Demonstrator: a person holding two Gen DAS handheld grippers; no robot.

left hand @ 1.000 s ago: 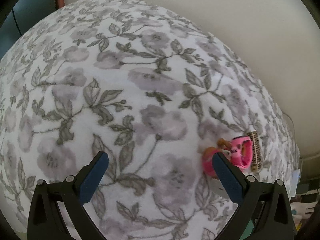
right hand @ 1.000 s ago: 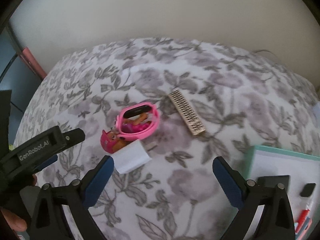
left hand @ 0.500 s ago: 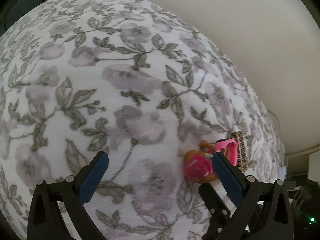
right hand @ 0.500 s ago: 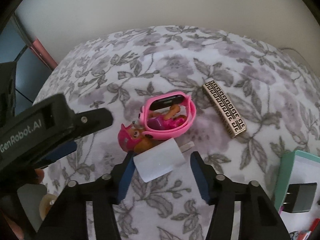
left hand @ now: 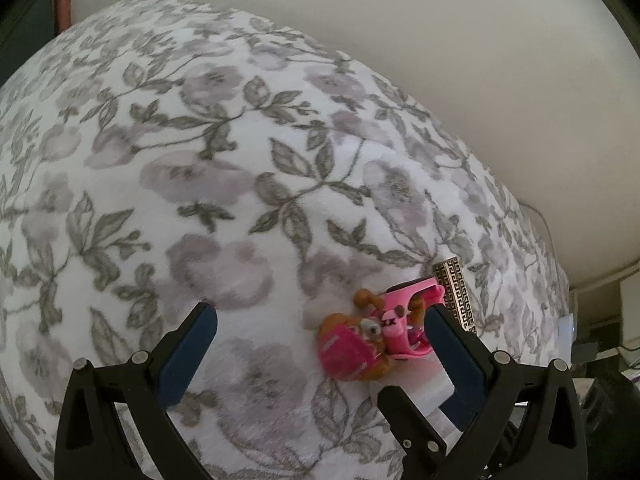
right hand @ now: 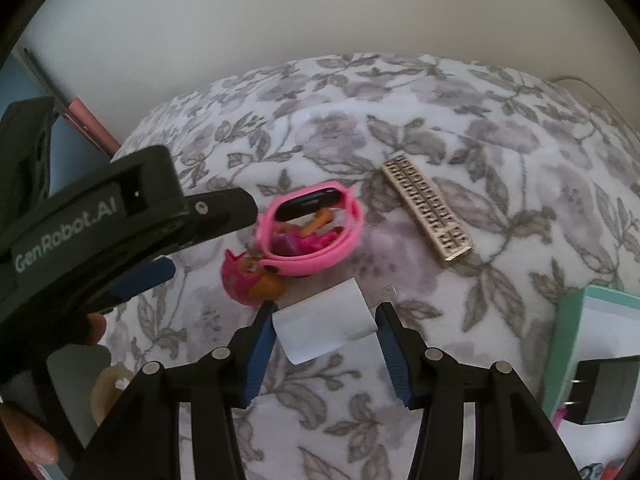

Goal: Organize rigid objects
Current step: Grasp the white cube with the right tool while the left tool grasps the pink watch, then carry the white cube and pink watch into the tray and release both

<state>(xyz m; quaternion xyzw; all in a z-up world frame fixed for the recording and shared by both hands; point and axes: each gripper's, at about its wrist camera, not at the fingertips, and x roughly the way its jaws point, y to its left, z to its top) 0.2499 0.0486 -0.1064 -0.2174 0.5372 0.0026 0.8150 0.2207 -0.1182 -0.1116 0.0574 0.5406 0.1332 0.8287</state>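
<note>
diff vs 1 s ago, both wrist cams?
The right gripper came in and its jaws have just been closing around the white charger block; pads now at its sides. The left gripper, open, slid toward the pink toy. The pink watch, patterned bar and teal box stayed put.

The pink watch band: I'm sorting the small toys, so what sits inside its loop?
Inside the pink watch band sits a small figure, with orange and magenta parts showing. The strap covers the rest. A second toy in a pink helmet lies outside, against the band.
</note>
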